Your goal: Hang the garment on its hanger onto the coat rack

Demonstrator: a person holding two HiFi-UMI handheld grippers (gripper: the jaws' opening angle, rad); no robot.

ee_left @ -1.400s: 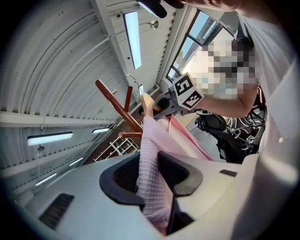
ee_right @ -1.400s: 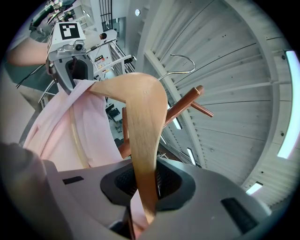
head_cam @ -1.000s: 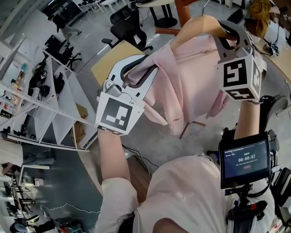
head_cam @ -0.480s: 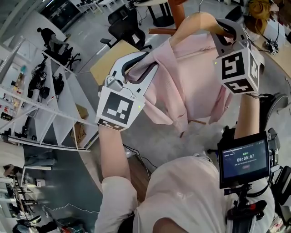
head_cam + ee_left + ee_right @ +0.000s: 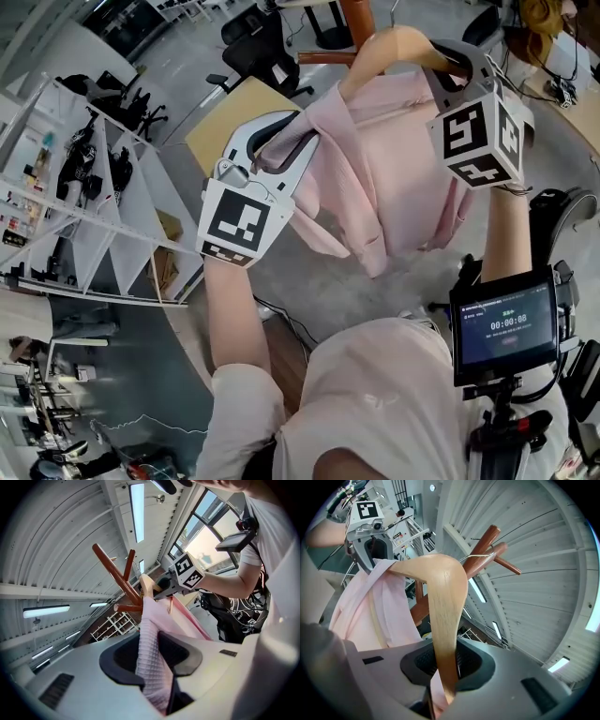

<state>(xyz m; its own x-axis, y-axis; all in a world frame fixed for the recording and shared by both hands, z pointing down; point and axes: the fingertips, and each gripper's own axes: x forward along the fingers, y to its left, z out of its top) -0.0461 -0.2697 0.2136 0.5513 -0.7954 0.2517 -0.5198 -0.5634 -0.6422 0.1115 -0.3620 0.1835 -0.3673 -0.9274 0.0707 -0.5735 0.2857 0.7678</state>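
Pink garment (image 5: 375, 178) is up in the air right by the brown coat rack (image 5: 487, 543), draped on its wooden hanger (image 5: 440, 588). Left tongs (image 5: 152, 653) pinch a fold of fabric, right tongs (image 5: 445, 660) are clamped on one hanger arm.

Long ceiling lamps (image 5: 137, 508) lit the room brightly and evenly, with soft shadows. The window (image 5: 202, 543) blew out to white glare. All views bowed heavily at the edges; both gripper views had black rounded corners. Close foreground looked soft, while the garment (image 5: 152, 663) weave was crisp.
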